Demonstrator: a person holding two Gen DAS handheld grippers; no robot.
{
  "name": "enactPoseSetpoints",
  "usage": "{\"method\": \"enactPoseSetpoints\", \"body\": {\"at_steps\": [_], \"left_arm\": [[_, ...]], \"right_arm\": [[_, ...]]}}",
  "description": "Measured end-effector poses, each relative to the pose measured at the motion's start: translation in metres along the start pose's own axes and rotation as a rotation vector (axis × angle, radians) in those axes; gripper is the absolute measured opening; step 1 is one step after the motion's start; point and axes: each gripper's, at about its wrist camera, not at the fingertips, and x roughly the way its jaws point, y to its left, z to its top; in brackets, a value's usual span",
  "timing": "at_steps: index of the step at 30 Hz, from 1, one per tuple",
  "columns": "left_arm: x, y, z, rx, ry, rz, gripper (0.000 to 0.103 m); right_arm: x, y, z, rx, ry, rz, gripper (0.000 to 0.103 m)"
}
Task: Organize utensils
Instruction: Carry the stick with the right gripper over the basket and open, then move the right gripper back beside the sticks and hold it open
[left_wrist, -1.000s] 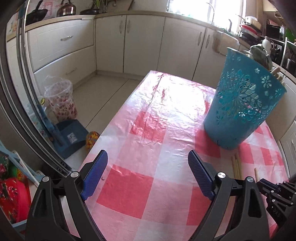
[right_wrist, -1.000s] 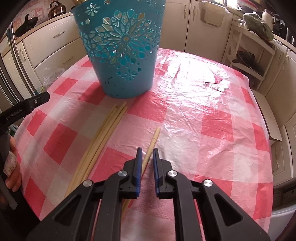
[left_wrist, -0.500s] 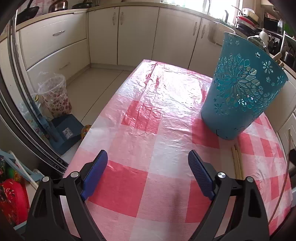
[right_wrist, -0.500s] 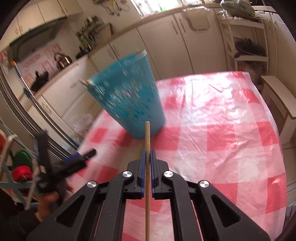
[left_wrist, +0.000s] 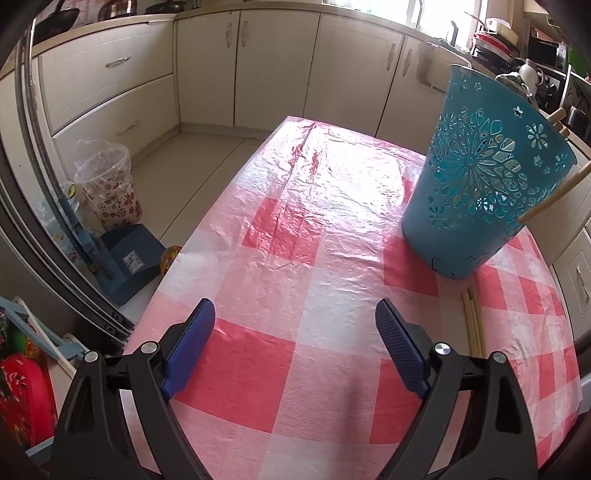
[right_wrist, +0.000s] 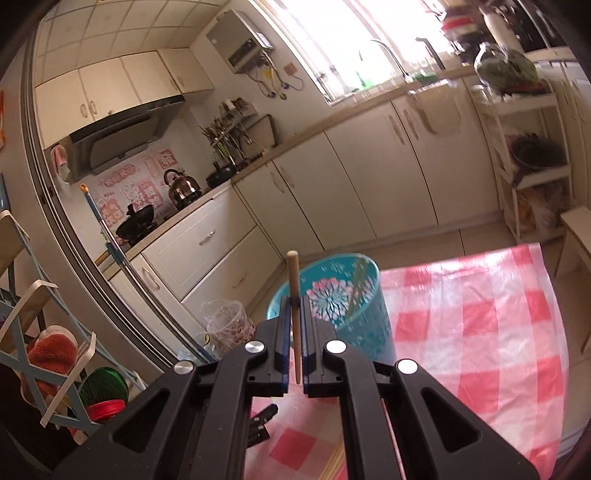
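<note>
My right gripper (right_wrist: 294, 301) is shut on a wooden chopstick (right_wrist: 294, 280), which stands nearly upright between the blue pads, its blunt end above them. Behind and below it is the teal cut-out basket (right_wrist: 365, 325), seen from above with chopsticks inside. In the left wrist view the same basket (left_wrist: 480, 184) stands on the red-and-white checked table (left_wrist: 295, 240) at the right, and the lifted chopstick (left_wrist: 550, 201) crosses in front of its right side. More chopsticks (left_wrist: 472, 317) lie on the cloth below the basket. My left gripper (left_wrist: 295, 328) hangs open over the cloth, holding nothing.
White kitchen cabinets (left_wrist: 273, 70) ring the room. A floral-lined bin (left_wrist: 110, 184) and a blue dustpan (left_wrist: 125, 258) sit on the floor left of the table. A sliding door frame (right_wrist: 92, 258) and a rack with cloths (right_wrist: 48, 350) stand at the left.
My right gripper closed on a chopstick lying on the cloth and lifted it up, tilting until the basket's rim shows below. The left gripper stayed open and nearly still.
</note>
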Motion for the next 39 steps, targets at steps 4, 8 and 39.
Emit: {"method": "enactPoseSetpoints", "body": {"at_steps": [4,8,39], "left_arm": [[0.001,0.001,0.000,-0.004,0.003,-0.004,0.085],[0.002,0.000,0.000,0.001,0.005,-0.004,0.085],[-0.003,-0.006,-0.001,0.027,-0.025,0.008,0.085]], "right_arm": [[-0.003,0.002,0.000,-0.016,-0.002,0.004,0.005],[-0.008,0.000,0.007,0.004,-0.013,0.017,0.005],[0.086,0.002,0.016,-0.167,0.113,-0.182,0.026]]}}
